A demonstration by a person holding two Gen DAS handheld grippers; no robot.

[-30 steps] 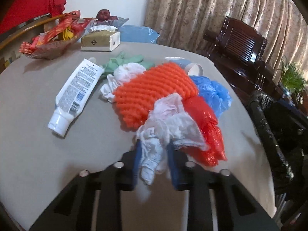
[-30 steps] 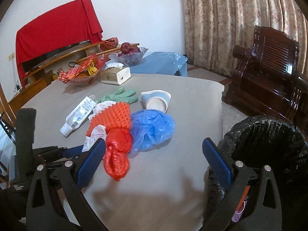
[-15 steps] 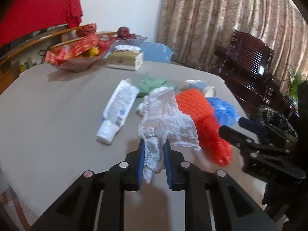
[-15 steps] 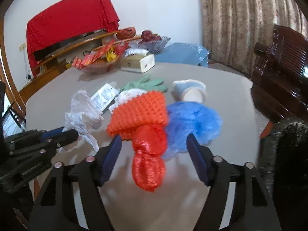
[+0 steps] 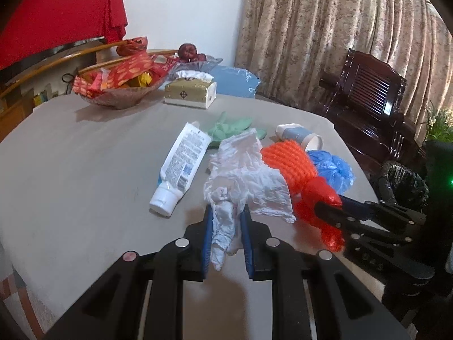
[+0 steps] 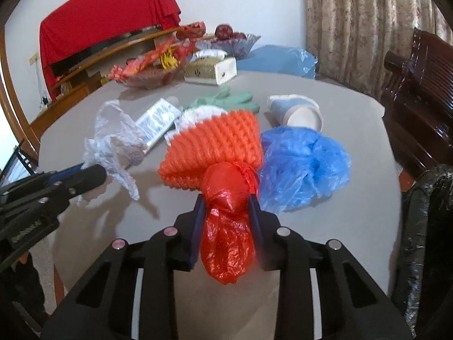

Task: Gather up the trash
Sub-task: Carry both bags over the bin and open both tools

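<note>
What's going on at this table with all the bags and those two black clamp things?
A person is clearing trash off the table with a handheld gripper in each hand. The left gripper is shut on a crumpled white plastic bag. The right gripper has just been closing around a red plastic bag, which sits between its pads. An orange foam net, blue plastic bag, paper cup, green glove and white tube lie on the table. A black-lined bin stands at the right.

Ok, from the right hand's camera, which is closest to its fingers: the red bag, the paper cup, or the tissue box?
1. Red bag, squeezed between the right gripper fingers.
2. Paper cup, lying on its side, farther back on the right.
3. Tissue box, at the table's far edge, beside the snack bowl.
</note>
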